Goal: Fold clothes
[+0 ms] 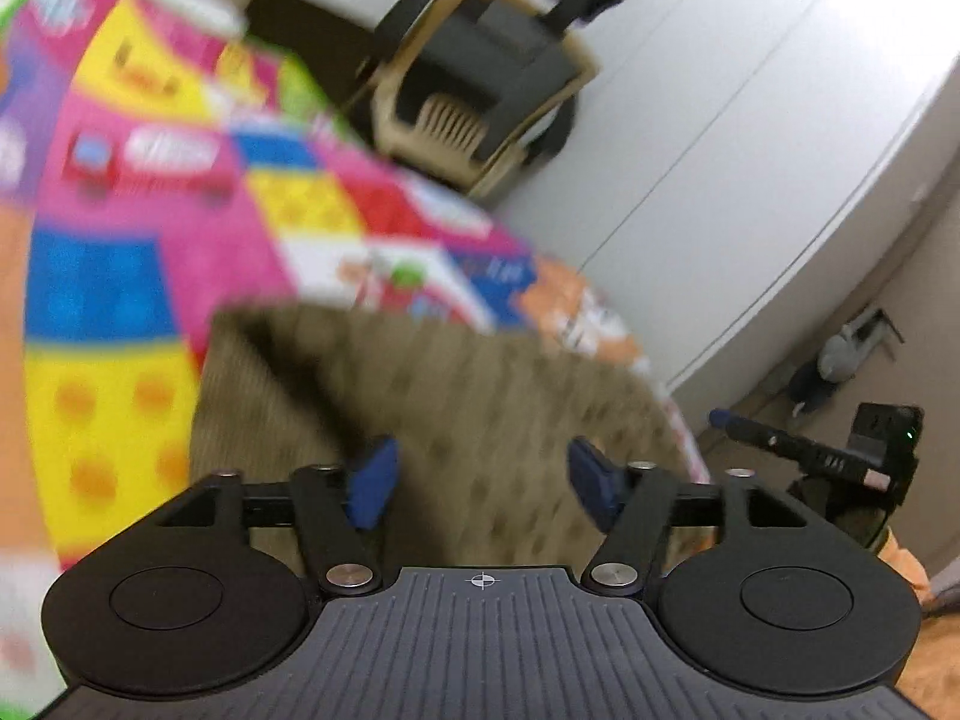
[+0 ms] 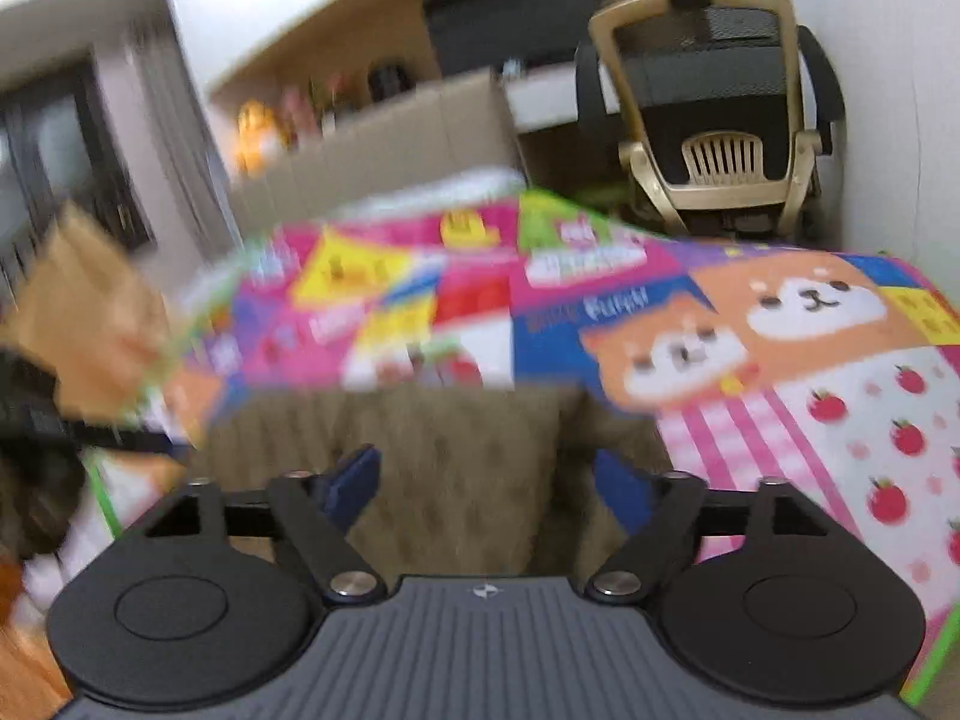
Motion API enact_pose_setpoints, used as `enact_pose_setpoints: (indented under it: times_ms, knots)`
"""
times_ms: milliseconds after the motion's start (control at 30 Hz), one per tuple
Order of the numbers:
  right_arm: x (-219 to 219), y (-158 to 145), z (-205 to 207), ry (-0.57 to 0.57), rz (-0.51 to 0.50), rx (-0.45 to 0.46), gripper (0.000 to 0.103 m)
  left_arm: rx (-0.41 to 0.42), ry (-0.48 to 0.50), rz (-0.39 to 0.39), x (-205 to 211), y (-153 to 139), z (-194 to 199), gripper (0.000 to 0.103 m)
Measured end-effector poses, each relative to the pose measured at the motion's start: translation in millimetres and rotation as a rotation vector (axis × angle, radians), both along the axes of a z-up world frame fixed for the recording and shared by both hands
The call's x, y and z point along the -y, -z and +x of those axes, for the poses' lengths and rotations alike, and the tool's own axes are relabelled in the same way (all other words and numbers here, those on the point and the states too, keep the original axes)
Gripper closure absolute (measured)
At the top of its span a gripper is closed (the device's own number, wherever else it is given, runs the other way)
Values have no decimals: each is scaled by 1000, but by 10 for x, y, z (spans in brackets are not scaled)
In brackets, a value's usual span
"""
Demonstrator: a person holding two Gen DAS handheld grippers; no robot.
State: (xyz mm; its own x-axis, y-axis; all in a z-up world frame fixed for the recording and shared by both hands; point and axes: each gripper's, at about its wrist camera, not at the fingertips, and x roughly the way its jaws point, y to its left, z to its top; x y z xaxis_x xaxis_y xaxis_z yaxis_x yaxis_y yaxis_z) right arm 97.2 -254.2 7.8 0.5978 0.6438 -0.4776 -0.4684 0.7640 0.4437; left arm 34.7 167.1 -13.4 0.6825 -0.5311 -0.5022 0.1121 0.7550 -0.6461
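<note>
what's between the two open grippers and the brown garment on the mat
Nothing visible. The left gripper and right gripper are both open directly over the brown garment, which lies on the colourful mat with nothing on top.

brown garment (image 1: 456,396) motion-blurred, mat (image 2: 420,312) print smeared unreadable

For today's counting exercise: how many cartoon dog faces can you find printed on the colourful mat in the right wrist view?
2. One dog face sits lower and to the left on the mat; the other dog face sits above and right of it. Blurred parts of the mat may hide more.
</note>
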Motion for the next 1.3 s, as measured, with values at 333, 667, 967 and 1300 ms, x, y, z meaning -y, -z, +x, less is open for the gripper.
enact_pose_setpoints:
  times_ms: [333, 667, 967, 1300]
  knots:
    - [-193, 732, 1057, -10, 358, -477, 13, -95, -53, 9, -107, 167, 531, 14]
    - [-565, 310, 1120, 33, 36, -97, 15, 116, -122, 269, -21, -109, 778, 15]
    - [-567, 93, 496, 168, -241, 148, 0, 225, 47, 220, 363, -178, 394, 8]
    - [-955, 155, 834, -28, 139, -78, 0, 140, 59, 228, 532, 87, 512, 7]
